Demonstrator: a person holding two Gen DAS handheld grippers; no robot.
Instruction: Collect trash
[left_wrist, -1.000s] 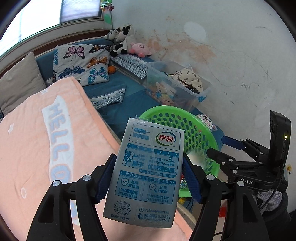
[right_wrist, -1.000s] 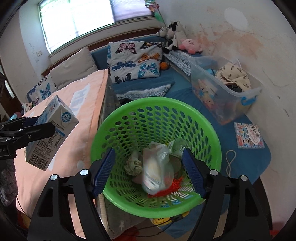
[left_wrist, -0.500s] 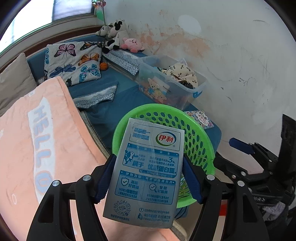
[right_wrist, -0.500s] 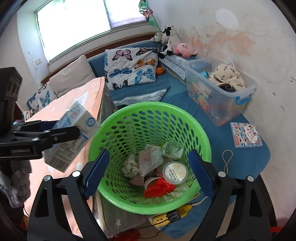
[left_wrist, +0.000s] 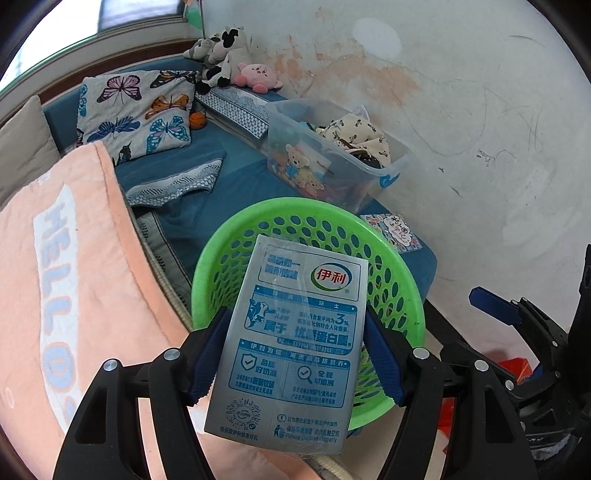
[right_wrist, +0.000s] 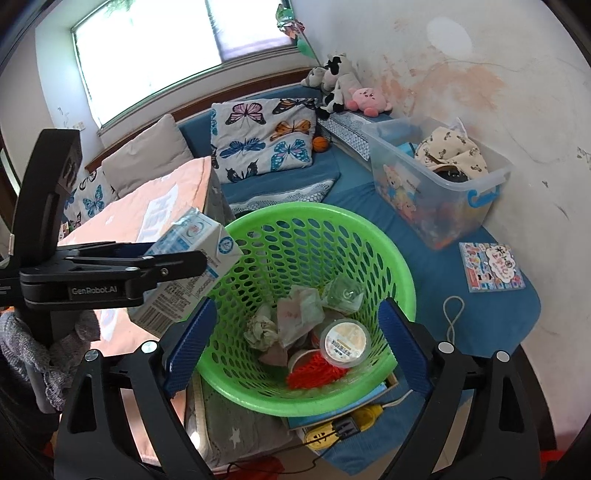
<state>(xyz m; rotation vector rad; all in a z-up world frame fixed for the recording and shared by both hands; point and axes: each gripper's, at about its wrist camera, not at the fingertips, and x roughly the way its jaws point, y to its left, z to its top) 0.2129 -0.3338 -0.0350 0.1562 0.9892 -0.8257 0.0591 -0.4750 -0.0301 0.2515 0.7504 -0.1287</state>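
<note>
Left gripper clamped on milk carton, held just above the near rim of green basket. Best to carry it further over the opening before letting go, so it clears the rim. Right gripper empty, jaws opening, poised over the basket. Carton: foil-grey printed card, boxy, creased. Basket: round perforated plastic, holding crumpled wrappers, a lidded cup and red shreds.
</note>
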